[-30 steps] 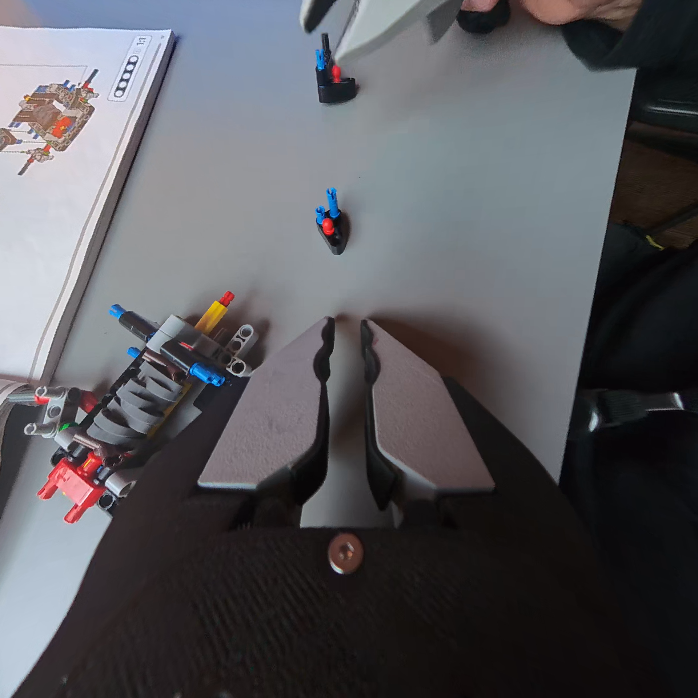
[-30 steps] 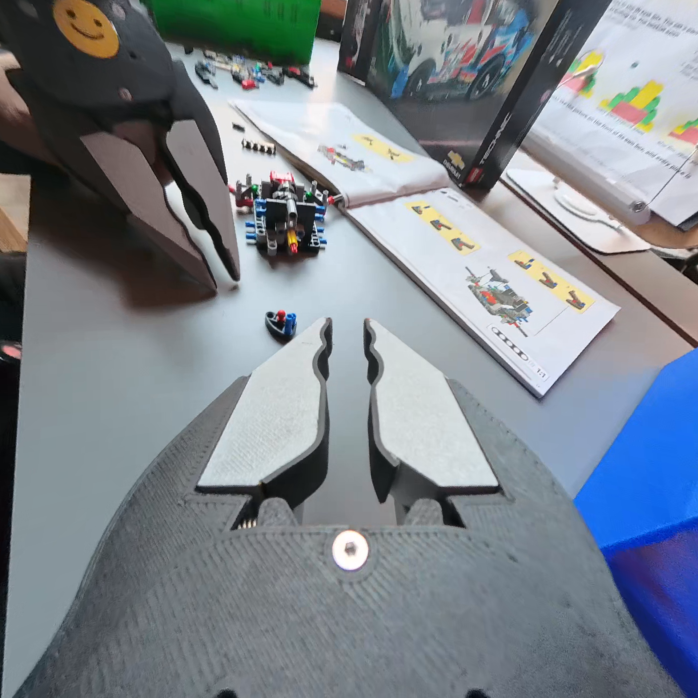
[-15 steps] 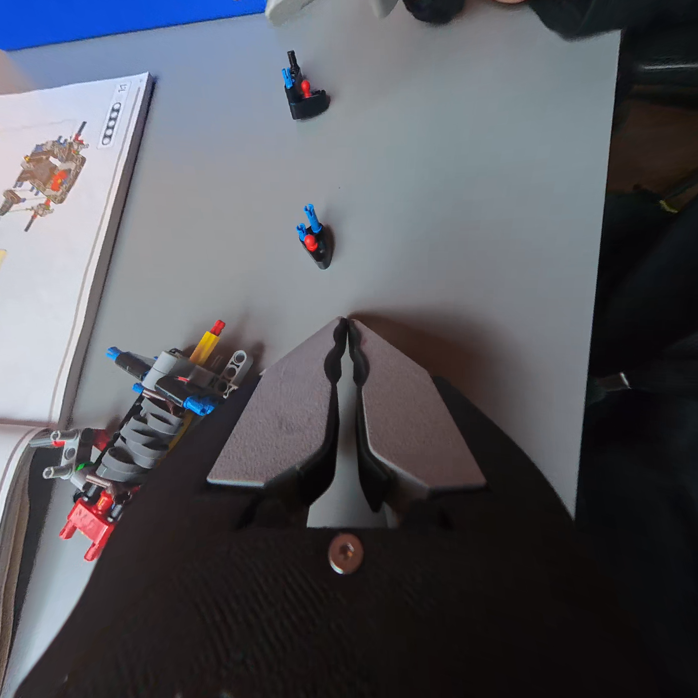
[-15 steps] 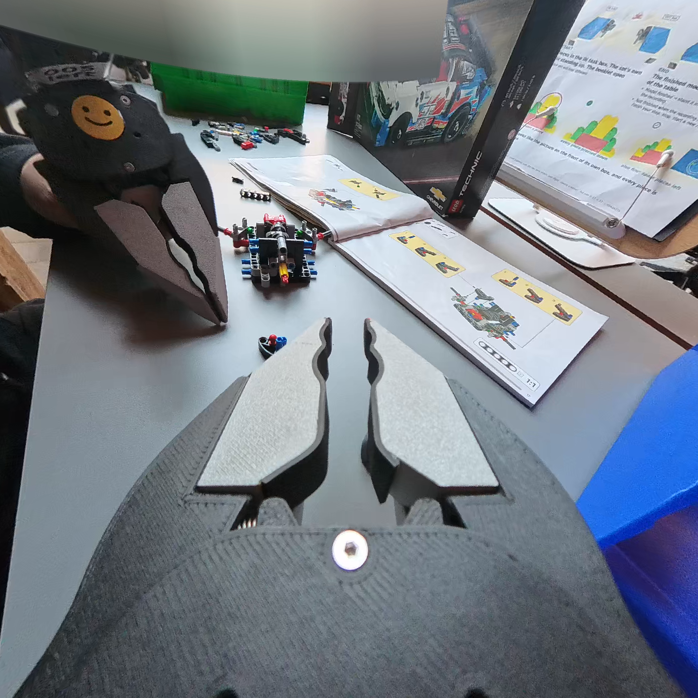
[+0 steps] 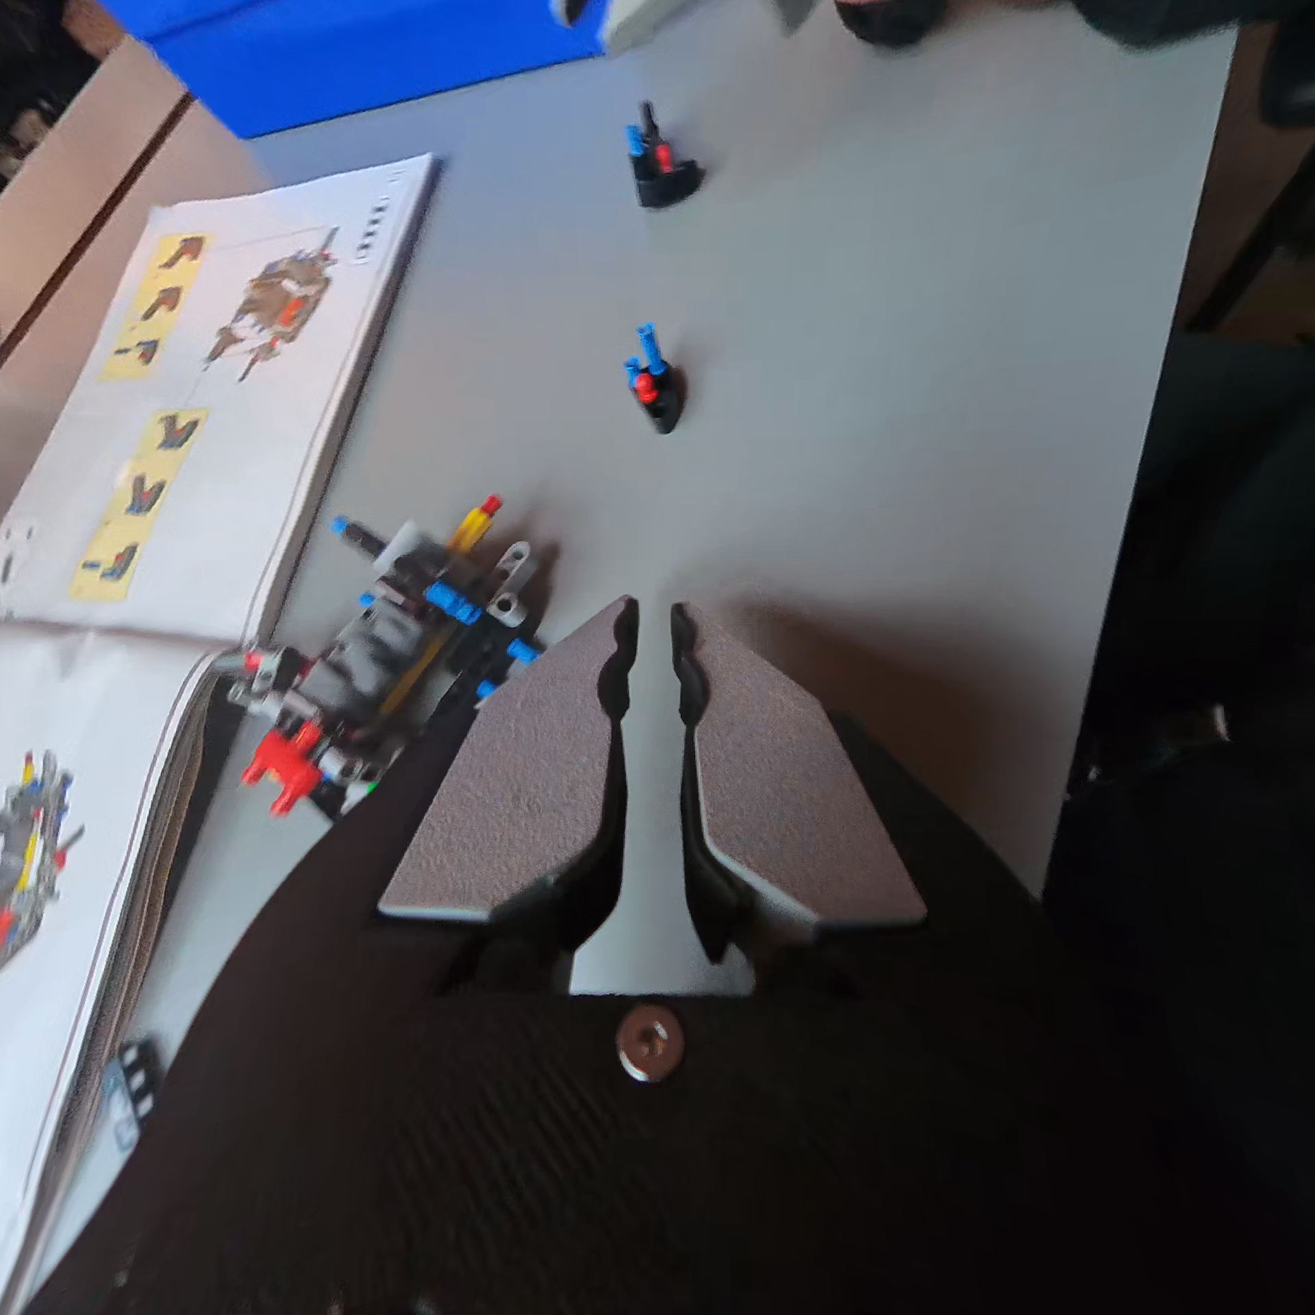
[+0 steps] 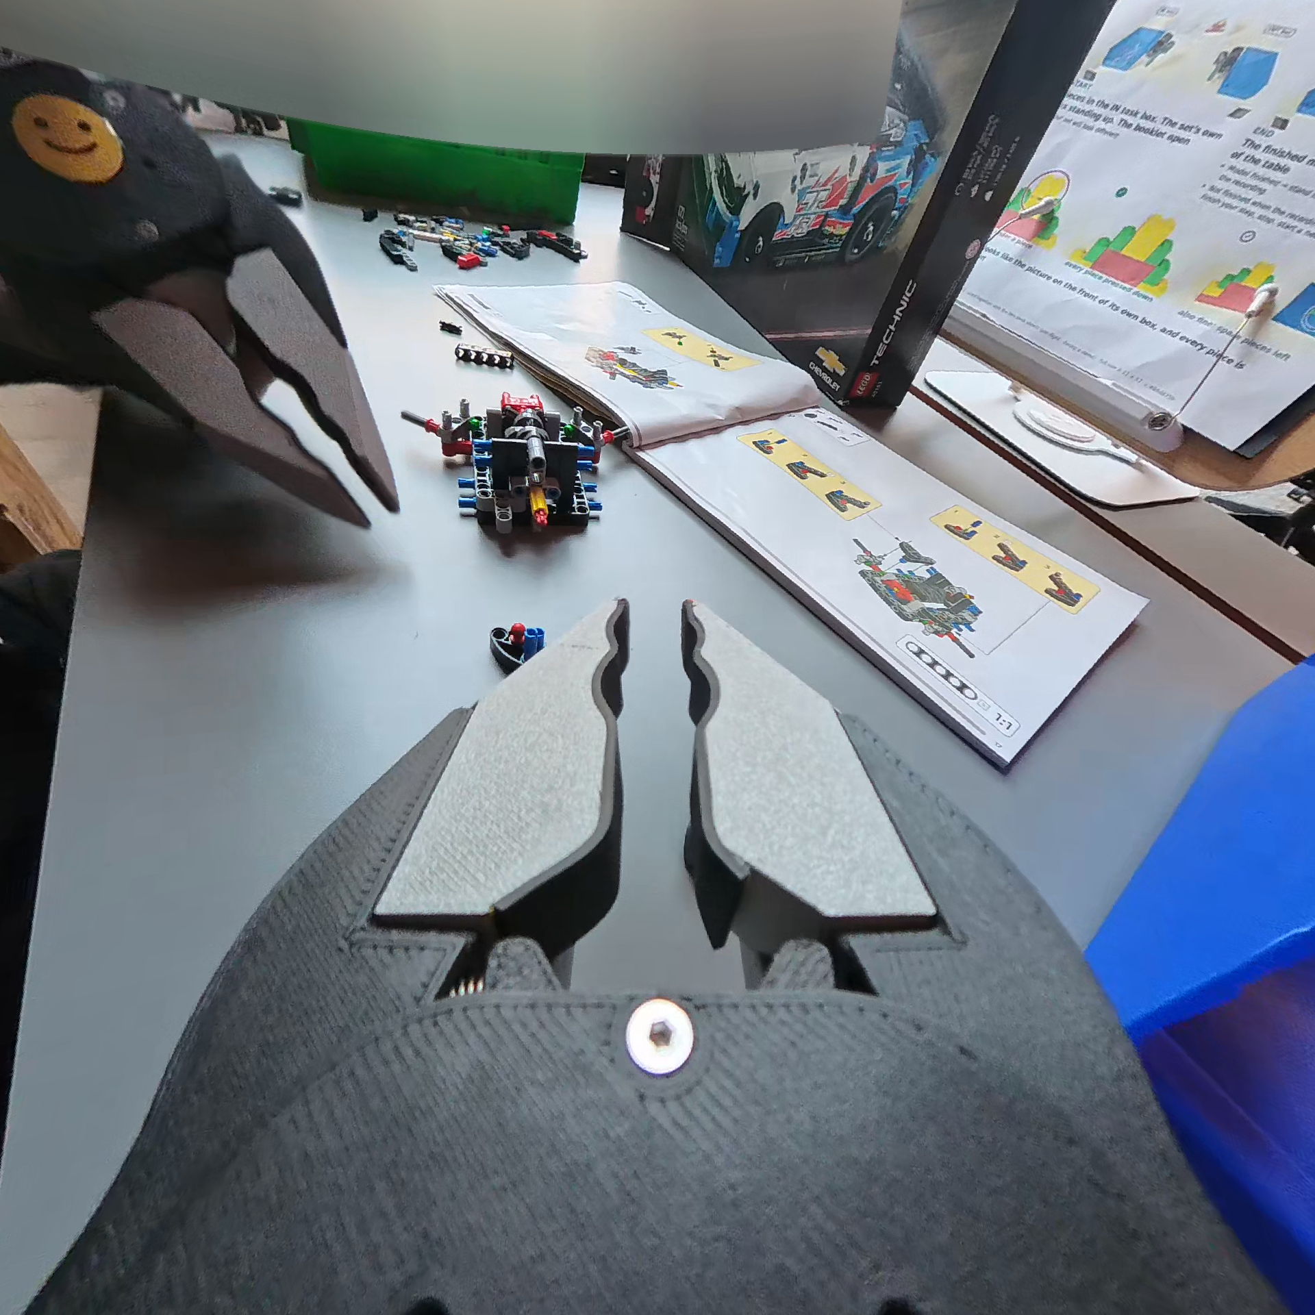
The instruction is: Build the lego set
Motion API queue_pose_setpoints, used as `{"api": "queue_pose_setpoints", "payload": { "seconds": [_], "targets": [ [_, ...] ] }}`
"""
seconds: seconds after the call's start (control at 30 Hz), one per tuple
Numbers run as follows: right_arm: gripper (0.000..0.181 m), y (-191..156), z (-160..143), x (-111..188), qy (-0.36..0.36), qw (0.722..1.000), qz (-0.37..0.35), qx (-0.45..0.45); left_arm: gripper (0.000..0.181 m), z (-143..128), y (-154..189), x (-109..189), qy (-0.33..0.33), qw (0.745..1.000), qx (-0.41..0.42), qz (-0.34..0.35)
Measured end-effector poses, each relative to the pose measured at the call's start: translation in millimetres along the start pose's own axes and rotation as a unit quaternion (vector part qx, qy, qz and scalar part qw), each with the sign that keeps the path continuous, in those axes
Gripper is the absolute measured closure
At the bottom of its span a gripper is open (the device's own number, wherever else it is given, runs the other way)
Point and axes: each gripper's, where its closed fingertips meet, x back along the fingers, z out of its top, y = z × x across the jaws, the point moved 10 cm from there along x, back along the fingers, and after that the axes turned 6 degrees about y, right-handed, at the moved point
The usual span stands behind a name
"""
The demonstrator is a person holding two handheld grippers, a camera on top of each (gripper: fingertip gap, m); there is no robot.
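On the far left, the left tool point(image 6: 384, 507) is hanging just above the grey bench point(image 6: 213, 711), its jaws slightly parted and gripping nothing. Just right of its tips, the half-built chassis point(image 6: 530, 466) is sitting flat on the bench, red block at its far end and a yellow axle poking toward us. Behind it, a scatter of loose pieces point(image 6: 477, 242) is lying in front of a green bin point(image 6: 441, 171). Nearer the camera, a small black sub-assembly point(image 6: 516, 644) with red and blue pins is resting just left of the right tool point(image 6: 655, 605), which is hovering with a narrow gap between its fingers, holding nothing. In the left wrist view a second black sub-assembly point(image 5: 662, 167) is lying farther along the bench, though that view is blurred, so its exact make-up is probably best left unsaid. Moving right, the open instruction booklet point(image 6: 818, 498) is lying flat, one edge touching the chassis. Beyond it the set's box point(image 6: 854, 213) is standing upright, and a blue bin point(image 6: 1224, 854) is filling the right edge.
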Motion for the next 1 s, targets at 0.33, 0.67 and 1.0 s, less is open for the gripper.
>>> {"api": "queue_pose_setpoints", "payload": {
  "seconds": [0.33, 0.67, 1.0],
  "targets": [
    [0.170, 0.0, -1.2, -2.0, -0.005, 1.000, -0.003, -0.001, 0.159, -70.1, -123.5, 87.6, -0.076, 0.959, 0.227, 0.152],
    [0.161, -14.3, 0.7, -15.7, -0.042, 0.995, 0.085, -0.016, 0.176, -90.2, -132.5, 79.9, -0.148, 0.951, 0.246, 0.118],
    [0.155, -21.6, -12.5, -45.0, -0.176, 0.975, 0.133, -0.010, 0.176, -80.7, -124.7, 83.2, -0.142, 0.959, 0.221, 0.102]
  ]
}}
